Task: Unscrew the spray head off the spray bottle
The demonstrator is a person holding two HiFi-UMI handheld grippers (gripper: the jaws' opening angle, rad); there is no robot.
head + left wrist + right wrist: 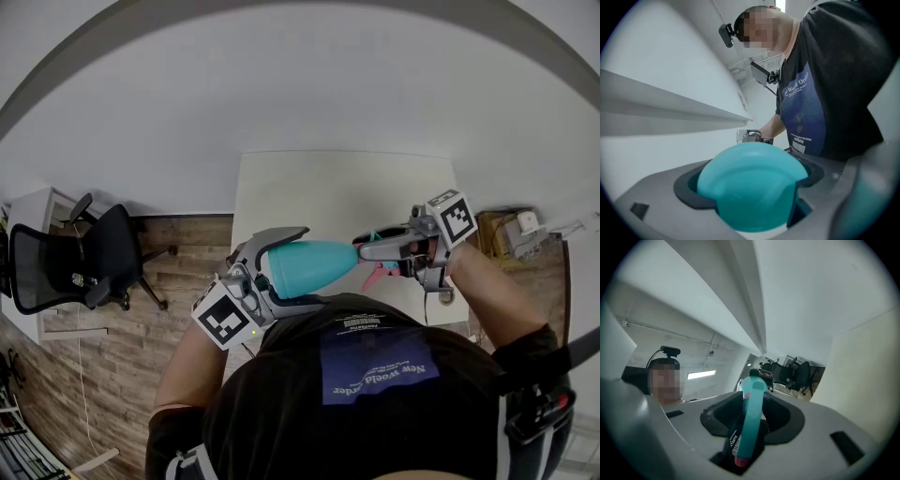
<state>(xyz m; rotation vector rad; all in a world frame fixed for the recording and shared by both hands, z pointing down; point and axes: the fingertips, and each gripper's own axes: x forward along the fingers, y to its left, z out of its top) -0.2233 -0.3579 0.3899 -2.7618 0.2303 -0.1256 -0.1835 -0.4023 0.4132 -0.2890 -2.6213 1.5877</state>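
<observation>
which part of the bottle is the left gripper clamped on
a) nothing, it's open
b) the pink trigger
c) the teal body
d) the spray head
c: the left gripper has its jaws closed around the round teal body of the bottle, while the spray head sits in the right gripper.

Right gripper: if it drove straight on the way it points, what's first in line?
The right gripper is clamped on the spray head; straight on comes the teal spray bottle, with the left gripper holding its far end.
</observation>
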